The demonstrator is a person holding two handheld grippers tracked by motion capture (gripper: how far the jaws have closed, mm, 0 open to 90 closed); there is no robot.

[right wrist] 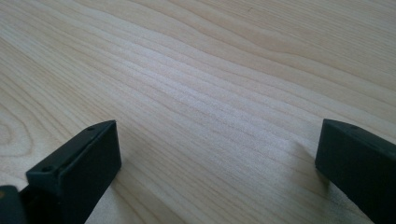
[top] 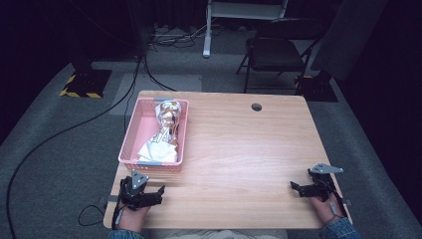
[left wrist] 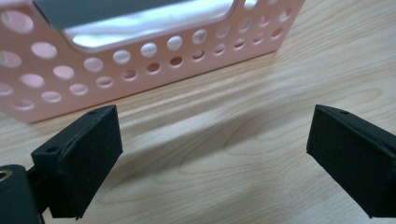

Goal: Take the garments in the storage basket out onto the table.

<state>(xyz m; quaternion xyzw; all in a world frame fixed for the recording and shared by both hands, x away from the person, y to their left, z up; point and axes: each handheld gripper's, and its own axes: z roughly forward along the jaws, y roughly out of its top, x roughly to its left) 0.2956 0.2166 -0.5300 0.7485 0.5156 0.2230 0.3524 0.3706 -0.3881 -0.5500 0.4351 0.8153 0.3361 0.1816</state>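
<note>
High view is showing work barely begun: crumpled foil wrap [top: 166,124] is lying inside the pink basket [top: 130,133], while left claw [top: 148,195] just beside it and right claw [top: 304,188] well apart are both resting released, grasping nothing.

A pink plastic basket [top: 130,134] with rows of round holes in its walls sits on the left part of the light wooden table [top: 239,149], long side running away from the near table edge. Its near end wall has a handle cut-out with grey tape along the rim [left wrist: 140,14]. Inside the basket lies a crinkled shiny foil bundle [top: 167,122], rose-gold toward the far end, white toward the near end.
</note>
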